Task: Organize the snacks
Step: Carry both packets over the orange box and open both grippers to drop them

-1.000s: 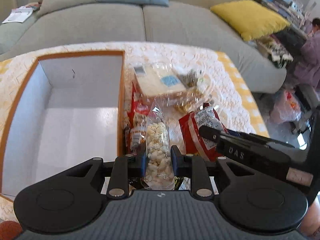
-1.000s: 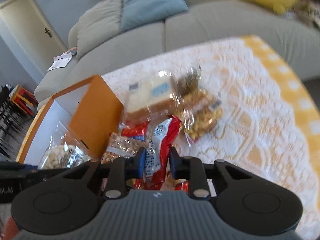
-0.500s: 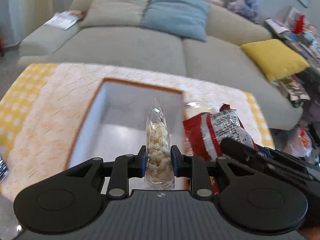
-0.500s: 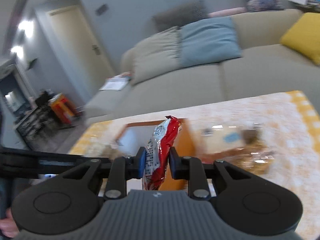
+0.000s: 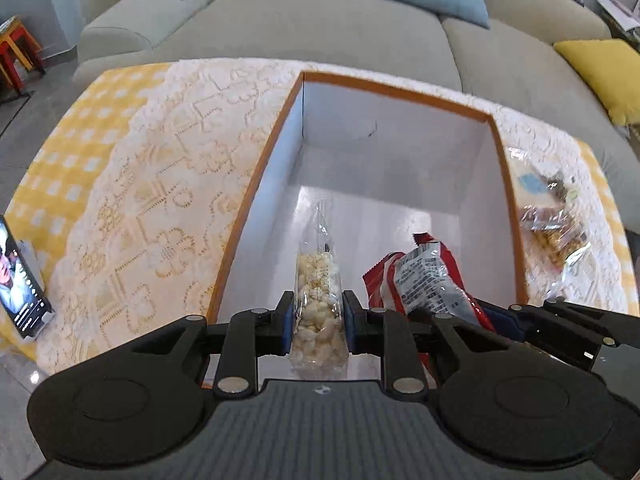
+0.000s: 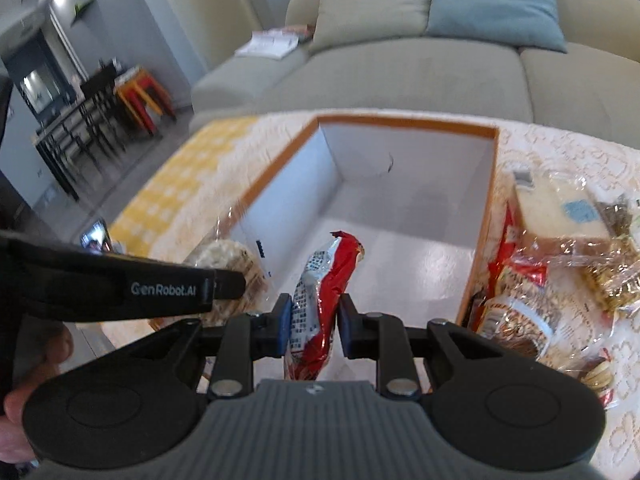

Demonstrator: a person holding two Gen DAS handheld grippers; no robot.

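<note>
My left gripper [image 5: 316, 320] is shut on a clear bag of white puffed snacks [image 5: 318, 296] and holds it over the near end of the open orange-rimmed white box [image 5: 400, 92]. My right gripper [image 6: 312, 322] is shut on a red and white snack packet [image 6: 320, 296], also over the near end of the box [image 6: 404, 122]. The red packet also shows in the left wrist view [image 5: 424, 276], just right of the clear bag. The clear bag shows in the right wrist view [image 6: 236, 264], behind the left gripper's arm. The box looks empty inside.
Several snack packs lie on the lace tablecloth right of the box [image 6: 552, 252], also seen in the left wrist view [image 5: 552, 216]. A phone [image 5: 20, 284] stands at the table's left edge. A grey sofa [image 5: 320, 20] runs behind the table.
Both grippers have lifted their packets off the pile right of the box and swung left. They now hold them over the box's near end.
</note>
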